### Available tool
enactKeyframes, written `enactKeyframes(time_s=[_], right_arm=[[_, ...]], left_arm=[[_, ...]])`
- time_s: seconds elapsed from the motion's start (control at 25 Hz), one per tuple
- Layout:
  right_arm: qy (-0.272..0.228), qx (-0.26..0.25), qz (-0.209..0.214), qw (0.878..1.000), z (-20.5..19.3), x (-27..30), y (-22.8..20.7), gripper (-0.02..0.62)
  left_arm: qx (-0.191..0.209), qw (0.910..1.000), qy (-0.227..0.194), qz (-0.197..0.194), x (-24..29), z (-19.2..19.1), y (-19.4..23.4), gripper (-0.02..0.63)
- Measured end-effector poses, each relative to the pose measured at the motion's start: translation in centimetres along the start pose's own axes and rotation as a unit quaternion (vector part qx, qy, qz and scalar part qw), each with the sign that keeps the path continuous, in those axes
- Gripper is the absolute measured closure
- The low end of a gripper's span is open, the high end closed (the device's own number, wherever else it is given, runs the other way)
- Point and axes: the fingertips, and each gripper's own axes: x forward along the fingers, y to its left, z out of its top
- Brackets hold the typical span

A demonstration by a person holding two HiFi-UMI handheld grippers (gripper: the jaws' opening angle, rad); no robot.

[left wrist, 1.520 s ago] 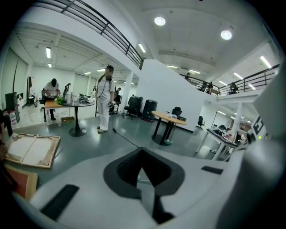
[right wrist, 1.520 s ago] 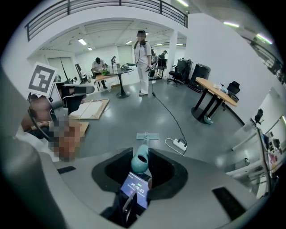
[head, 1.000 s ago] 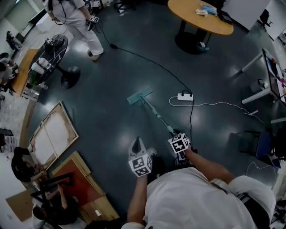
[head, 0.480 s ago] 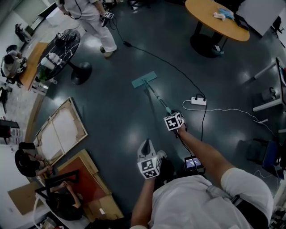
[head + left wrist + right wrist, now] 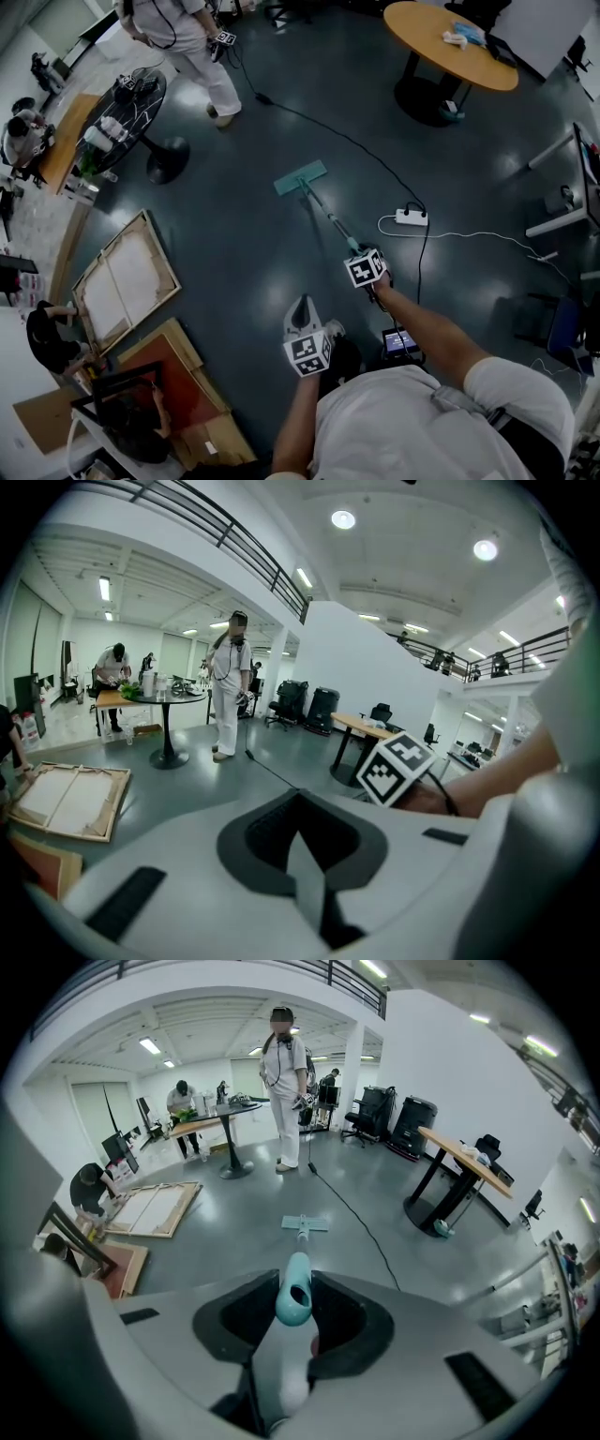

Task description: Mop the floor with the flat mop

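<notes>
The flat mop's teal head [image 5: 300, 177] lies flat on the dark floor ahead of me. Its thin handle [image 5: 330, 225] slants back to my right gripper [image 5: 359, 253], which is shut on the handle's teal end. In the right gripper view that teal grip [image 5: 295, 1296] sits between the jaws of the right gripper [image 5: 293, 1314], and the mop head [image 5: 305, 1223] shows beyond it. My left gripper [image 5: 300, 307] is held near my body, to the left of the handle and apart from it. In its own view the left gripper [image 5: 300, 850] is shut on nothing.
A white power strip [image 5: 406, 217] with cables lies right of the handle. A person in white [image 5: 187, 37] stands beyond, next to a black round table [image 5: 131, 98]. A wooden round table [image 5: 450, 37] is far right. A canvas frame [image 5: 122, 277] and boards lie at left.
My right arm has stretched out and pushed the mop head forward, away from me and past the power strip. The left gripper has stayed near my body.
</notes>
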Motion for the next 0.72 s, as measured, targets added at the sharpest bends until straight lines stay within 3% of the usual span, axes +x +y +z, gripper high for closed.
enactKeyframes(time_s=[0.48,0.72], right_arm=[[0.025,-0.008,0.036,0.999,-13.3,-14.7,-1.5,0.483],[0.018,-0.014,0.043,0.999,-16.1,-21.8,-2.1,0.483]], left_arm=[[-0.006,0.9999,-0.009,-0.003,-2.9,-0.7,-3.7,0.601],[-0.001,0.9999,-0.015,-0.005,-3.9,-0.7,-4.9,0.601]])
